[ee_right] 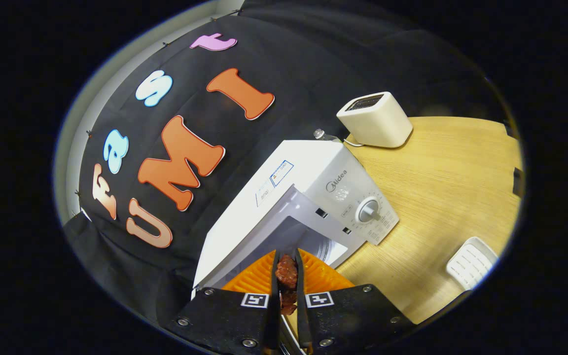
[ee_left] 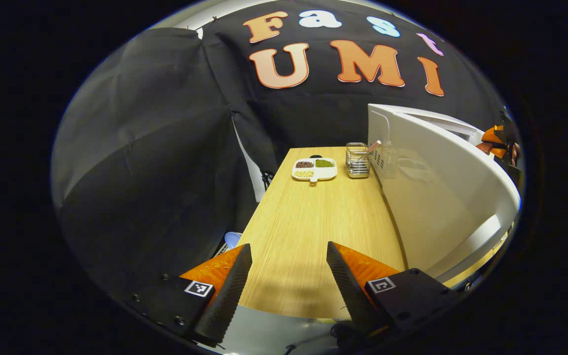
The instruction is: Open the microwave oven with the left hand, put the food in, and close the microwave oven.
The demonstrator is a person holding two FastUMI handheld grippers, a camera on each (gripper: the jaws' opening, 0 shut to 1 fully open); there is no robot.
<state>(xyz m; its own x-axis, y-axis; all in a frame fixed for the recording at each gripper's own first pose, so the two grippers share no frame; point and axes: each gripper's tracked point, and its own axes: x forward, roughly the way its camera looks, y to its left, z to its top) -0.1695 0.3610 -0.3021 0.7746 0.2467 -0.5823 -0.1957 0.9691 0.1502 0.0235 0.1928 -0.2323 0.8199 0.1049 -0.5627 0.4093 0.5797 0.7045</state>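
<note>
Both right fingers [ee_right: 275,276] clamp food [ee_right: 287,273], lower part hidden, probably meat.

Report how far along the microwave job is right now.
Done: the microwave stands open, its door swung out beside the left hand-held gripper, which is open and holds nothing. In hand: the right hand-held gripper is shut on the food, in front of the open cavity. Left: set the food inside, release it, then close the door.

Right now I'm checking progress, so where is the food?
In the right gripper view, the food is pinched between the right gripper fingers, just before the open microwave cavity.
</note>
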